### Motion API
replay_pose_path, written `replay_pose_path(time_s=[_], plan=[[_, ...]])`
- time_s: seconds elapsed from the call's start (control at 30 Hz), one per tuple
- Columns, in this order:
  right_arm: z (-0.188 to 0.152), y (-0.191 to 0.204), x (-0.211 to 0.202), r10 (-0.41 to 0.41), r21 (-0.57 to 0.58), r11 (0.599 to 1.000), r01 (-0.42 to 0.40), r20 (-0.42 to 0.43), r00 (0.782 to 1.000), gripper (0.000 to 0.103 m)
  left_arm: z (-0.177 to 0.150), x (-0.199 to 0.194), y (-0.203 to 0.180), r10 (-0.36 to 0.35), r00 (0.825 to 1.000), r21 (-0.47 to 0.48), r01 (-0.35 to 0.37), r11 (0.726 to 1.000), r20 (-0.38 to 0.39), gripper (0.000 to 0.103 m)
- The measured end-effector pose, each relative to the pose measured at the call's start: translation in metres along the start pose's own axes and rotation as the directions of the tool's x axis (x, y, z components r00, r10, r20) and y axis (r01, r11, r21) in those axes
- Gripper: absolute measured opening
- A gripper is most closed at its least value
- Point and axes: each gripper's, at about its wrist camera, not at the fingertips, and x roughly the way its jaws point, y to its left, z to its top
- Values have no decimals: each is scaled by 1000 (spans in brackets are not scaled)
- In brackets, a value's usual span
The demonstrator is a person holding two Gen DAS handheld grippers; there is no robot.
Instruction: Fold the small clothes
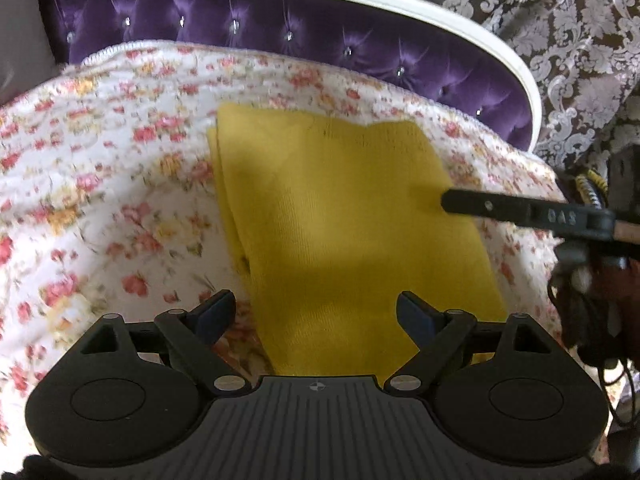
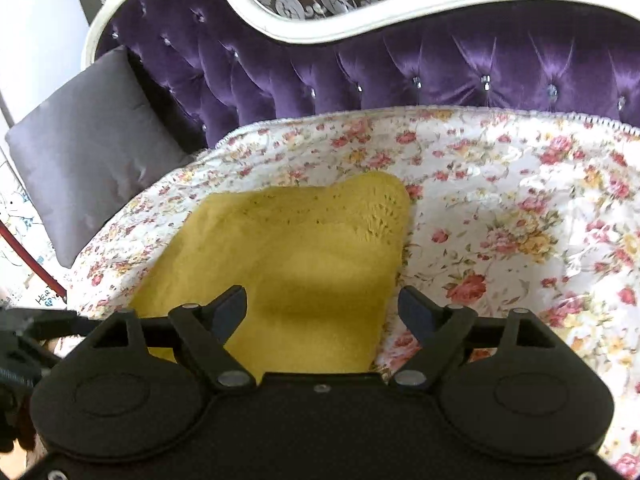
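Note:
A yellow knitted garment (image 1: 340, 216) lies folded flat on a floral quilt (image 1: 100, 184); it also shows in the right wrist view (image 2: 288, 264). My left gripper (image 1: 316, 312) is open and empty, hovering over the garment's near edge. My right gripper (image 2: 322, 308) is open and empty above the garment's near right part. One black finger of the right gripper (image 1: 500, 208) reaches in from the right over the garment's right edge in the left wrist view.
The quilt (image 2: 520, 208) covers a purple tufted sofa (image 2: 400, 64) with a white frame. A grey cushion (image 2: 84, 148) leans at the sofa's left end. Patterned curtain fabric (image 1: 560, 20) hangs behind.

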Motion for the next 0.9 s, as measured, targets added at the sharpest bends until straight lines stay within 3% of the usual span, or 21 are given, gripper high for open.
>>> replay_pose_path(time_s=[0.1,0.17,0.4,0.8,0.9], plan=[[1,-4,13,15,18,1000,-14,-33,999,85,-2,7,-4,-1,1000,19,1,1000,2,101],[1,-6,21,32,34,999,-30,-52,998,85,-1,12,-8,1,1000,36,-1,999,5,102],[9,-8,37,119,72,991,-116,-46,992,103,5,27,-13,2,1000,37,-2,999,13,102],[17,-20,54,187,153,970,-188,20,982,103,10,37,-19,15,998,42,-17,999,55,102],[15,-24,52,209,140,968,-211,29,978,100,9,33,-13,-34,997,-8,35,999,71,101]])
